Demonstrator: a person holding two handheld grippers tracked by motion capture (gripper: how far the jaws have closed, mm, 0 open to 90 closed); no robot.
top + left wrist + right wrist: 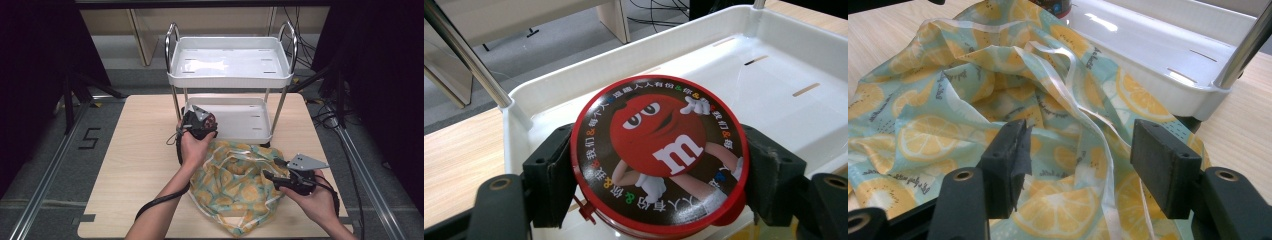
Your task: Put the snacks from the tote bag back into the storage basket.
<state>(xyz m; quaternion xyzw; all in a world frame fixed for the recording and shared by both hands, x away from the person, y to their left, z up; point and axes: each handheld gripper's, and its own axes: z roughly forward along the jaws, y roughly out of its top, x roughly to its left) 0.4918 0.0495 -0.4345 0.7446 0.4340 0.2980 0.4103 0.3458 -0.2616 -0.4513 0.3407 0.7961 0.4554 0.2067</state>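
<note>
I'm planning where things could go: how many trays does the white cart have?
2. The upper tray sits between the cart's handles; the lower tray sits just above the table, behind the lemon-print bag. None seems hidden.

Round red candy tin (659,157) with cartoon lid, lying flat over the white tray's edge, crumpled lemon-print bag (235,182) on the tabletop

The cart (230,75) stands at twelve o'clock, its chrome posts (175,102) fencing the lower tray (250,131) at each corner, and the upper tray (230,77) roofs it. The gap between the near posts is open. The bag (235,185) sprawls at six o'clock, just beside the tray's near rim. From nine o'clock the table (140,150) lies bare; the strip at three o'clock is narrower.
</note>
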